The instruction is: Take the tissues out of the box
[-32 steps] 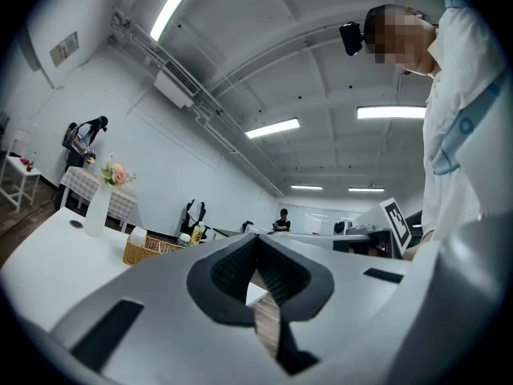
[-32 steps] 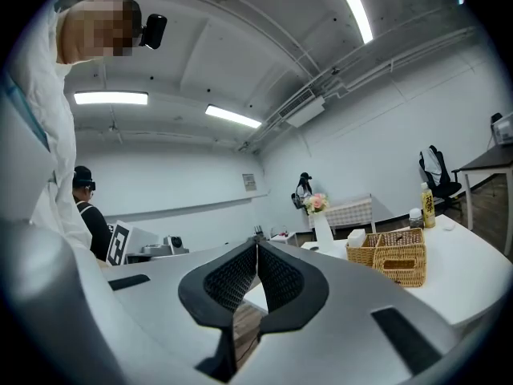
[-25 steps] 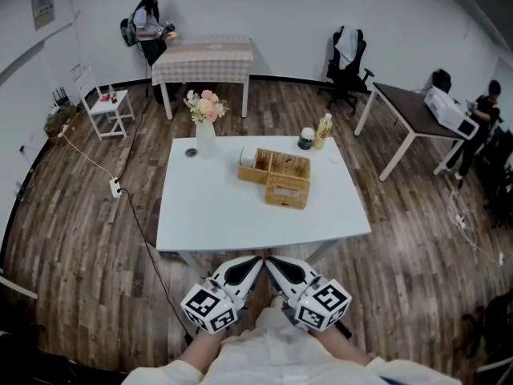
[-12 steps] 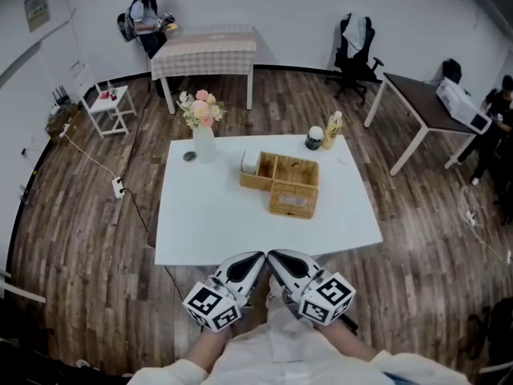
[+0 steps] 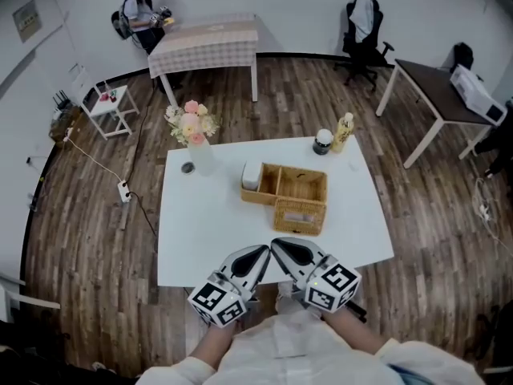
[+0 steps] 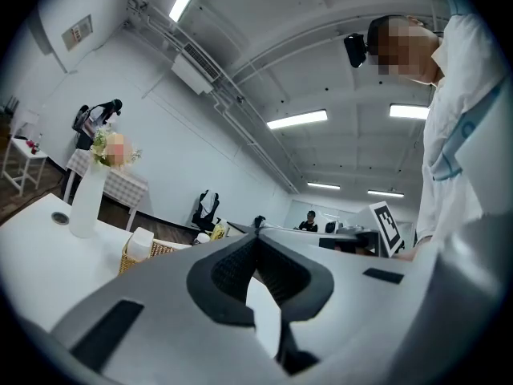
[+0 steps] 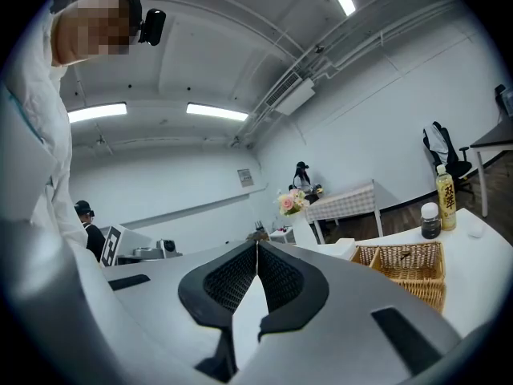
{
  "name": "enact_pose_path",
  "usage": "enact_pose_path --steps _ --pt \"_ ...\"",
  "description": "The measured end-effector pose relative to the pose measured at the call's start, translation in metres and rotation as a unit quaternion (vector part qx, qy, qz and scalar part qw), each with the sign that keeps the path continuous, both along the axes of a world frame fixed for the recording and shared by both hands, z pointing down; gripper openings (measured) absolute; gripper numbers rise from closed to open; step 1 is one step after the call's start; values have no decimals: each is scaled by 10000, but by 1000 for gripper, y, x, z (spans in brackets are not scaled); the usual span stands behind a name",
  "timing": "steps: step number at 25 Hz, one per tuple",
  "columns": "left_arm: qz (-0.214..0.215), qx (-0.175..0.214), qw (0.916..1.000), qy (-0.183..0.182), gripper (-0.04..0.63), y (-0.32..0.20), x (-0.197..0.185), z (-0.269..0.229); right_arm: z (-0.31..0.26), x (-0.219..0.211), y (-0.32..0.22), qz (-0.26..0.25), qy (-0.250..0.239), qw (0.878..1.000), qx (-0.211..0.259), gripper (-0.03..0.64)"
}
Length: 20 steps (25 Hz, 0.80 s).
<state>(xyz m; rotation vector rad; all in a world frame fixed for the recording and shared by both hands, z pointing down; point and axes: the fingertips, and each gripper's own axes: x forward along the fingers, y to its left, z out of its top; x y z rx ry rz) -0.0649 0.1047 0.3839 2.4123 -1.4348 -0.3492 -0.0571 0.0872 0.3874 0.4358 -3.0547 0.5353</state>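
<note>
A vase of flowers (image 5: pixel 191 125) stands at the left rear of the white surface (image 5: pixel 200 231). The left hand-held gripper (image 5: pixel 262 252) has its jaws pressed together on nothing, and so does the right hand-held gripper (image 5: pixel 277 245) beside it. Within the last second both have drawn up to the surface's near edge. The wicker tissue box (image 5: pixel 300 215) lies just beyond, untouched, so a reach for it seems near.

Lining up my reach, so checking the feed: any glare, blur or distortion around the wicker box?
Head view: even light, no glare, wicker box sharp, floor bowed by fisheye. Left gripper view: ceiling strip lights blown out, box barely visible. Right gripper view: box sharp, edges curved.
</note>
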Motion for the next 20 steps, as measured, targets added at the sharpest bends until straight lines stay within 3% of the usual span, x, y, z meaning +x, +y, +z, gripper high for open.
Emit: enact_pose_path --steps 14,20 --pt "-56 -353 9992 -187 2 -117 -9 12 13 -11 -115 -243 34 9994 -245 32" --pt "-86 -478 9977 -481 2 -153 -11 23 26 -10 -147 -361 113 9989 -289 32"
